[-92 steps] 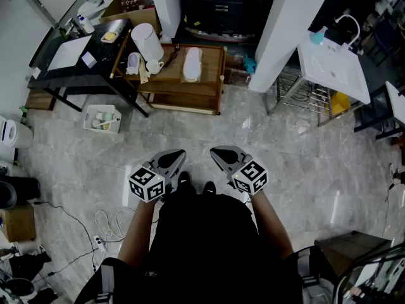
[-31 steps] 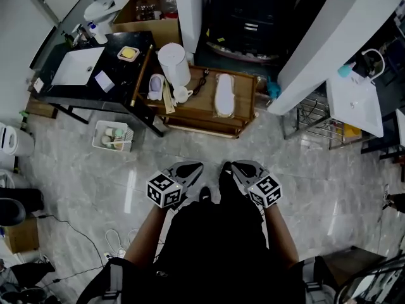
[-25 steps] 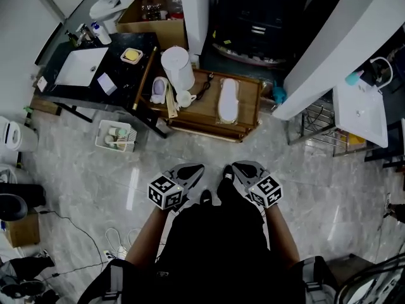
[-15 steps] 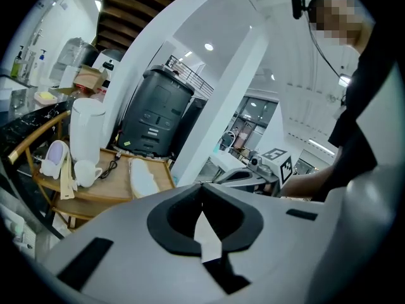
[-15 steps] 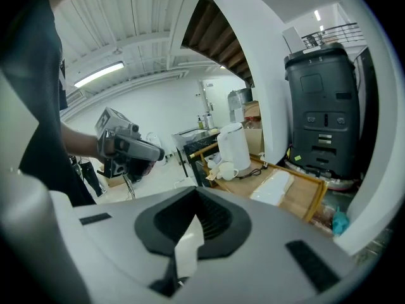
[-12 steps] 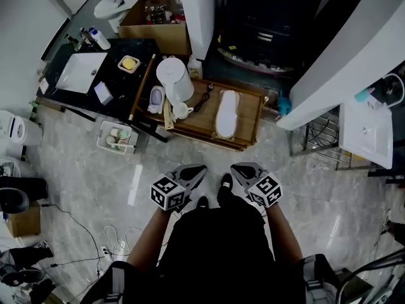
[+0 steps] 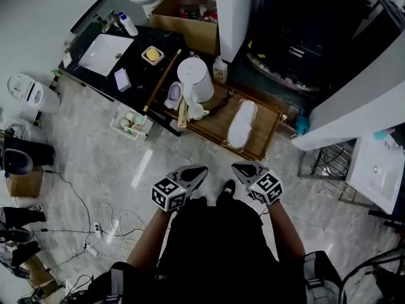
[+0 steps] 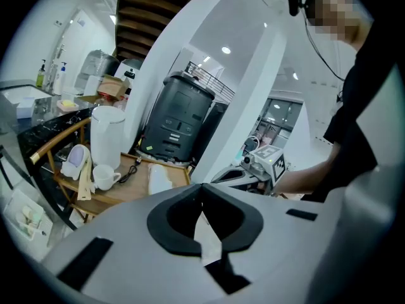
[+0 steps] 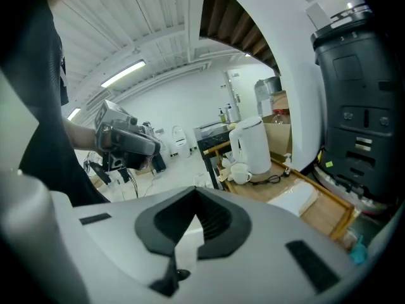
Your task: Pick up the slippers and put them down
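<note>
A white slipper (image 7: 240, 124) lies on a low wooden table (image 7: 215, 126) just ahead of me; it also shows in the left gripper view (image 8: 159, 179) and the right gripper view (image 9: 297, 201). My left gripper (image 7: 201, 170) and right gripper (image 7: 235, 167) are held side by side in front of my body, above the floor and short of the table. Both are shut with nothing between the jaws (image 8: 202, 189) (image 9: 194, 192). I see only one slipper.
A white kettle (image 7: 195, 80), a mug (image 7: 196, 111) and a small lilac item (image 7: 173, 95) share the table's left end. A black counter with a sink (image 7: 107, 46) stands left, a basket (image 7: 131, 122) and cables (image 7: 107, 223) lie on the floor, and a black machine (image 7: 304, 24) stands behind.
The view has swung and moved forward: the wooden table with the slipper now lies slanted and nearer to the grippers. Both grippers stay shut and side by side.
</note>
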`<state>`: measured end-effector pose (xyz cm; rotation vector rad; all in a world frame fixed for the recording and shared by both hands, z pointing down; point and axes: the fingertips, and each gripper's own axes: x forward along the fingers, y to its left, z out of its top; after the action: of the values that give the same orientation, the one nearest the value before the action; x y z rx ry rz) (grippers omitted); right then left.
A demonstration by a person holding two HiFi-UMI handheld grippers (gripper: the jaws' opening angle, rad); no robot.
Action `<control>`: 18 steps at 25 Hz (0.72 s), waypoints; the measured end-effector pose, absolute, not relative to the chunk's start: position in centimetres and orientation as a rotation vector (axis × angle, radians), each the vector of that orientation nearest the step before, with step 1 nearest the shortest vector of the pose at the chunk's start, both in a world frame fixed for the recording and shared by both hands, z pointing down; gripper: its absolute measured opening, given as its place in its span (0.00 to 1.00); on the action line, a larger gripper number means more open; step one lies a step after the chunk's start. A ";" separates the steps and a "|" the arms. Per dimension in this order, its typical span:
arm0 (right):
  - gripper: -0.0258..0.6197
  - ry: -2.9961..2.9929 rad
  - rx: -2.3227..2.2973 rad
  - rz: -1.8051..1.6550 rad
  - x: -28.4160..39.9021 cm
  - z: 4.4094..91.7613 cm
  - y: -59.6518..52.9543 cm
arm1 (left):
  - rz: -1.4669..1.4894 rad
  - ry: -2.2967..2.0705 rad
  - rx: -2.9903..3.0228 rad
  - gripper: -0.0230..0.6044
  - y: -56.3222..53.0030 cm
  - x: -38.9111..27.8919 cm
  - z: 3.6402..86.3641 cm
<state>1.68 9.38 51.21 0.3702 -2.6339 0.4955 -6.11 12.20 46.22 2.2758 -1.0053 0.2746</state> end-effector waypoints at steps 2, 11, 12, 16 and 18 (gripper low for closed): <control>0.05 -2.635 0.334 0.472 1.5 51.3 8.5 | 0.270 -1.038 2.262 0.06 12.0 -6.3 46.3; 0.05 -2.616 0.367 0.505 3.4 51.8 6.7 | 0.246 -1.033 2.256 0.06 10.0 -4.8 46.6; 0.05 -2.611 0.375 0.507 3.6 51.9 6.5 | 0.250 -1.020 2.262 0.05 9.5 -4.6 46.7; 0.05 -2.592 0.433 0.530 4.5 52.4 5.8 | 0.275 -0.964 2.280 0.05 7.9 -3.7 47.1; 0.05 -2.578 0.470 0.548 5.0 52.7 5.5 | 0.281 -0.926 2.285 0.05 7.0 -3.4 47.5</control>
<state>4.96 5.46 52.70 0.4705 -2.5781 0.5482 -3.36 7.05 47.54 2.2851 -0.9263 0.2814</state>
